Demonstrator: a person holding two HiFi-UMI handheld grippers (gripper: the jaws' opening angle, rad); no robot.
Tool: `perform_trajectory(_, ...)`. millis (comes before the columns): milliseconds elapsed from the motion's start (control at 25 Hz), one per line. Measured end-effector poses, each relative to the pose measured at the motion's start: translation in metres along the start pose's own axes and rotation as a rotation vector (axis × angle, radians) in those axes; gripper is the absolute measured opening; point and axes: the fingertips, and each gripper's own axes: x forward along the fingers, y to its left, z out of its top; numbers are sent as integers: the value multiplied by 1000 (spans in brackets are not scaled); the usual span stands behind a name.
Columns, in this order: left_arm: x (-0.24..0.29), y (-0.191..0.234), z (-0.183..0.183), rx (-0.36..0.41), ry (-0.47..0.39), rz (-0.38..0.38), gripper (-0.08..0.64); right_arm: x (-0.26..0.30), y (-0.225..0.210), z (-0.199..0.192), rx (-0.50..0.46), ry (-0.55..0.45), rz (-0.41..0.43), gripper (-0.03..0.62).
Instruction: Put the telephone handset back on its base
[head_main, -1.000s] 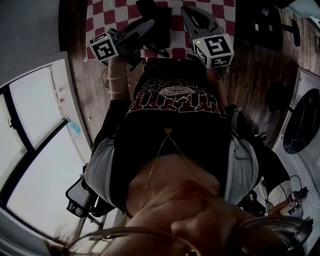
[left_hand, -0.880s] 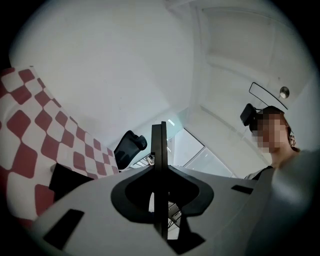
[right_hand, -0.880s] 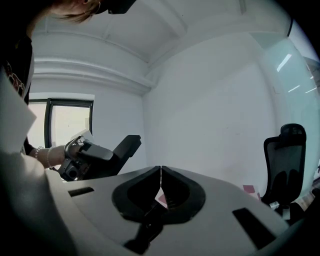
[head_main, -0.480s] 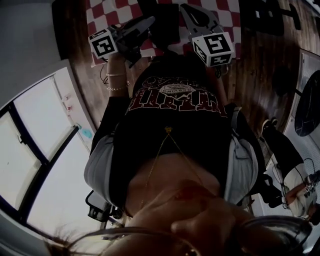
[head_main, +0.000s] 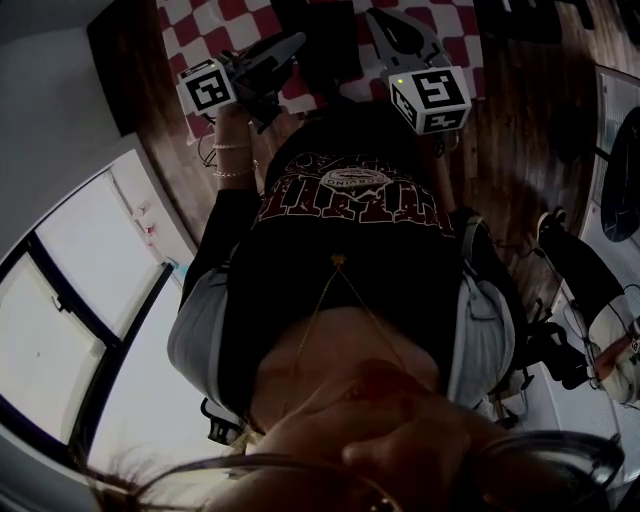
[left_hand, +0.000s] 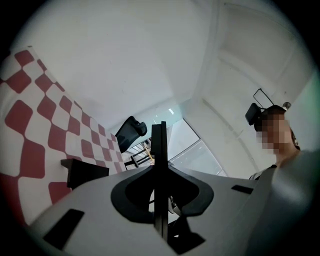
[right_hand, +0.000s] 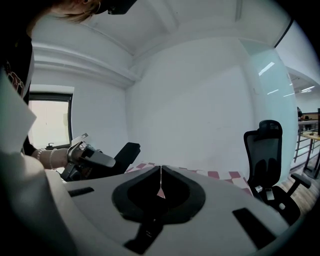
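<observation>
On the red-and-white checked cloth, between the two grippers, sits the black telephone; its handset and base cannot be told apart in the dim head view. The left gripper has its jaws pressed together with nothing between them, and the right gripper is closed and empty too.

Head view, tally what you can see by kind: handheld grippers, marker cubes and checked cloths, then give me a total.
Grippers: 2 (left gripper, right gripper)
Marker cubes: 2 (one on each gripper)
Checked cloth, red and white: 1
Total: 5
</observation>
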Motion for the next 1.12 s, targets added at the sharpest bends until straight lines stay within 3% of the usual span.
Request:
perform_trajectory(440, -2, 36, -9, -73, 30, 5, 80, -3, -5, -14, 29, 34, -62, 20)
perform_trajectory(1120, -2, 71, -21, -88, 85, 58, 80, -10, -13, -32, 65, 73, -119, 20)
